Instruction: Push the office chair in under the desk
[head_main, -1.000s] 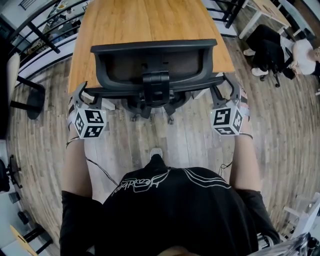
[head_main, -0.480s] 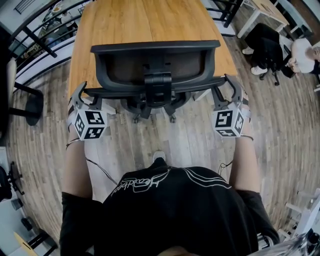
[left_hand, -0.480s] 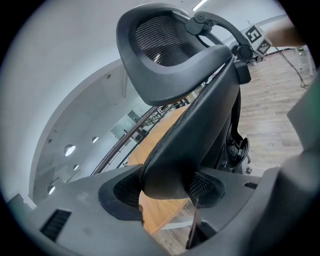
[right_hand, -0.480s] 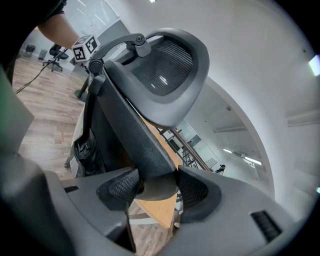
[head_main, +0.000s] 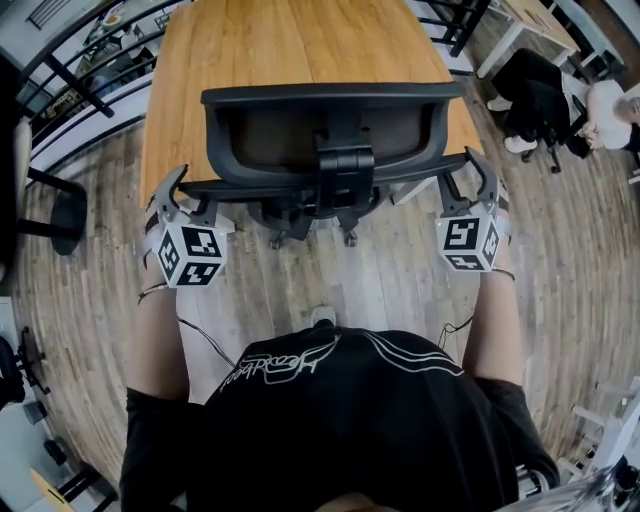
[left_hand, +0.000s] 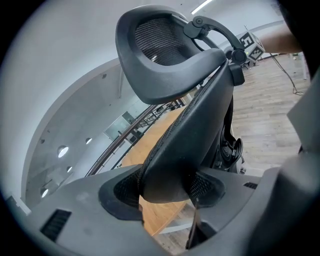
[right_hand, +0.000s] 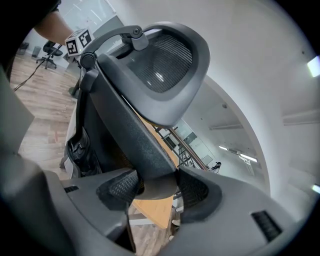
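Observation:
The black office chair (head_main: 330, 130) stands at the near edge of the wooden desk (head_main: 290, 45), its seat hidden beneath the desktop and its casters (head_main: 345, 235) showing on the floor. My left gripper (head_main: 185, 188) is shut on the left edge of the backrest (left_hand: 190, 135); the edge sits between both pads of the left gripper (left_hand: 165, 187). My right gripper (head_main: 465, 168) is shut on the right edge of the backrest (right_hand: 135, 135), which is pinched in the right gripper (right_hand: 155, 187). The mesh headrest (left_hand: 160, 55) rises above.
A seated person (head_main: 610, 110) and a dark chair (head_main: 535, 95) are at the back right. Another chair (head_main: 55, 200) stands at the left, with a railing (head_main: 80, 70) behind it. My own foot (head_main: 322, 316) is on the wooden floor behind the chair.
The chair has shifted to the right along the desk edge. Both grippers moved with it and kept their hold on the backrest.

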